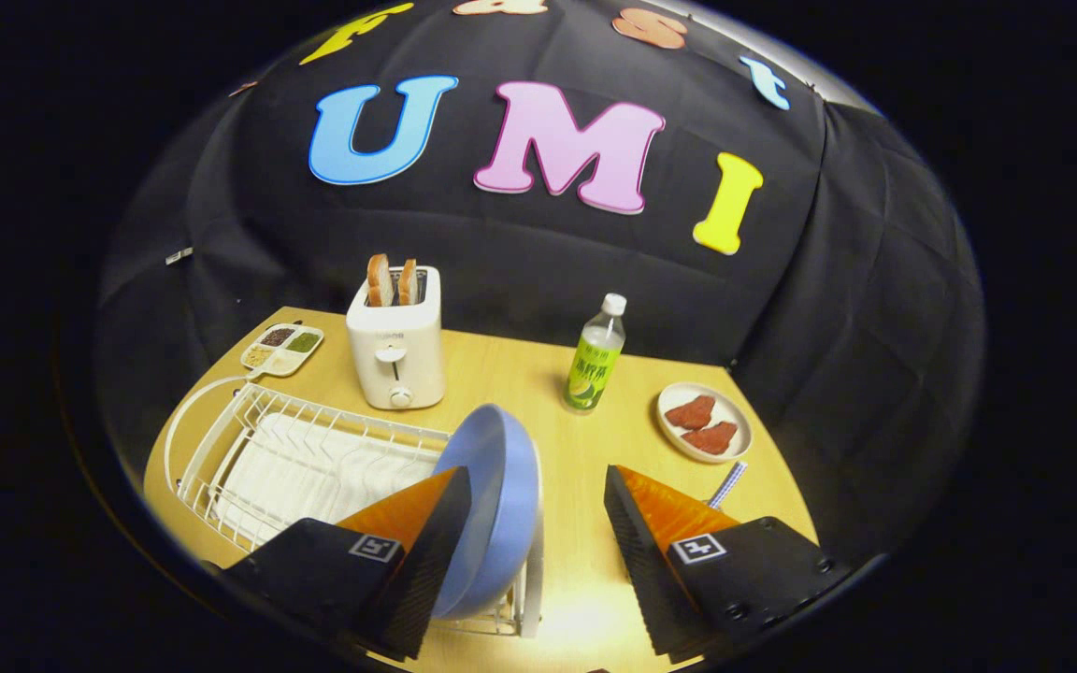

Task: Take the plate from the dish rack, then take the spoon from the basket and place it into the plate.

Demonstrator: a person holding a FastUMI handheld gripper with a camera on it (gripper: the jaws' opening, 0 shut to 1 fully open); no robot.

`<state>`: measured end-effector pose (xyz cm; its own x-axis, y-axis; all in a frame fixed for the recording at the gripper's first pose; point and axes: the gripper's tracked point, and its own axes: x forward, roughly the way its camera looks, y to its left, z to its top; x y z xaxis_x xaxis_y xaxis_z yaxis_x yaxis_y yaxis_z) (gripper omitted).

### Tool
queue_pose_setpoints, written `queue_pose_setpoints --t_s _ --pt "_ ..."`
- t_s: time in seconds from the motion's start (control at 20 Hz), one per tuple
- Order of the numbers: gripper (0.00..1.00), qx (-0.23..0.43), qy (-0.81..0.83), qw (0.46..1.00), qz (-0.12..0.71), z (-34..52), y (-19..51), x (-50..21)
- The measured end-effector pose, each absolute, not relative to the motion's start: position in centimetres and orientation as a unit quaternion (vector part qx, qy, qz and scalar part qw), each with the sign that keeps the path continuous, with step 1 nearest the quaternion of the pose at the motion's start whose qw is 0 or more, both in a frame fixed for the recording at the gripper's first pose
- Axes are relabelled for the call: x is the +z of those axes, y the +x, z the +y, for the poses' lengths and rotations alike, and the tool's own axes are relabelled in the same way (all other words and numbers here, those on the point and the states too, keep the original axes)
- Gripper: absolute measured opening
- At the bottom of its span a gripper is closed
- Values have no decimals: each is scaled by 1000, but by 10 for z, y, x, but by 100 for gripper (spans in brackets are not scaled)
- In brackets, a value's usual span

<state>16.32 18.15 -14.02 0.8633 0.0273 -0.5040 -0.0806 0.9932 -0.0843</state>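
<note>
My gripper [537,486] is spread wide, pinching nothing. The blue plate [492,509] stands on edge at the right end of the white dish rack [249,439], between my fingers, against the left finger. Spoon handle [728,483] lies beyond the right finger.

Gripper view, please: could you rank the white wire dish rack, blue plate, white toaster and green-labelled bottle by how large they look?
1. White wire dish rack, widest.
2. Blue plate, though it stands nearest the camera, between the open tongs, so its rank is unsure.
3. White toaster.
4. Green-labelled bottle.
</note>
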Motion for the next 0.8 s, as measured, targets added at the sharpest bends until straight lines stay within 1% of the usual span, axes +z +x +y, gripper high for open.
queue_pose_setpoints --t_s 0.05,0.1,0.15,0.2,0.25,0.4,0.45,0.7,0.8 --pt "85 28 -39 961 274 182 165 -147" --pt "84 29 -29 957 288 183 165 -155" --pt "78 32 -19 954 299 186 166 -162" --pt "75 37 -11 950 309 190 166 -167" --pt "67 39 -3 948 317 192 167 -171" --pt "50 47 31 936 348 205 167 -182" --pt "40 49 42 933 354 206 165 -181" --pt "35 29 64 929 363 208 170 -177" --pt "33 18 63 934 351 205 173 -168"
